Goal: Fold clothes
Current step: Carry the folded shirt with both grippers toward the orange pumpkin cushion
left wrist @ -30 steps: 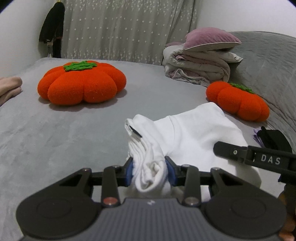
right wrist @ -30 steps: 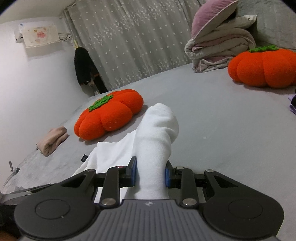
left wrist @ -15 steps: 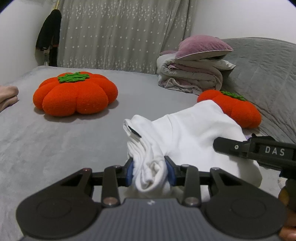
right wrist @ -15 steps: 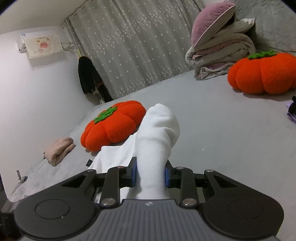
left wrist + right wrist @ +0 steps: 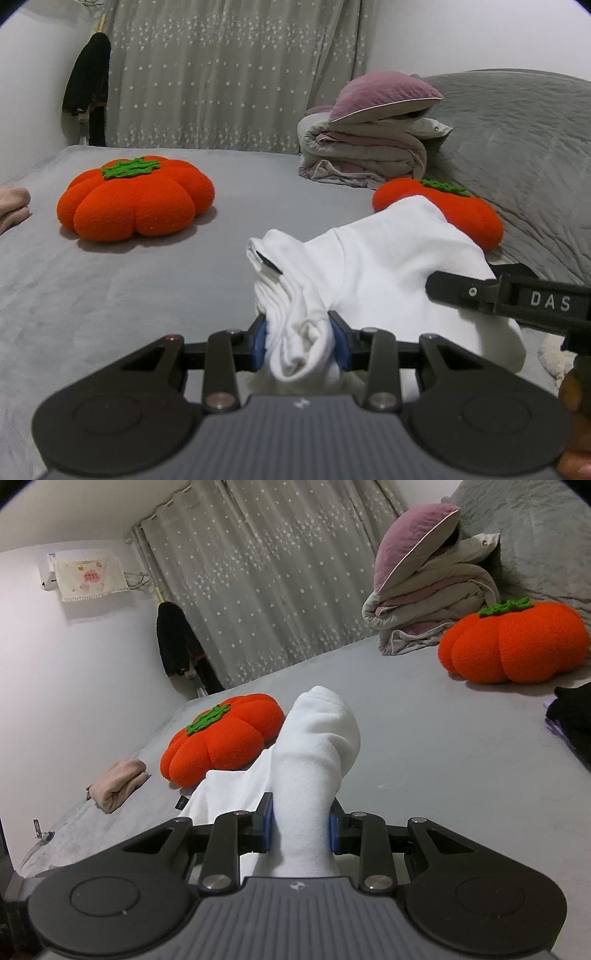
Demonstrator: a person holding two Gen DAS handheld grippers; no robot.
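Note:
A white garment (image 5: 388,266) hangs between both grippers above the grey bed (image 5: 110,295). My left gripper (image 5: 299,341) is shut on a bunched edge of it, blue pads pressing the folds. In the right wrist view my right gripper (image 5: 300,829) is shut on another bunched part of the white garment (image 5: 314,753), which rises thick and rounded past the pads. The rest of the cloth droops to the left toward the bed. The right gripper's black finger marked DAS (image 5: 517,301) shows at the right of the left wrist view.
Two orange pumpkin cushions (image 5: 135,199) (image 5: 450,210) lie on the bed. Folded quilts with a purple pillow (image 5: 373,147) are stacked at the back. A folded beige cloth (image 5: 118,788) lies near the left edge. Dark and purple clothes (image 5: 572,716) sit at the right.
Both grippers have risen and moved forward with the white garment held between them; the cushions and quilt stack sit lower in both views. The grips are unchanged.

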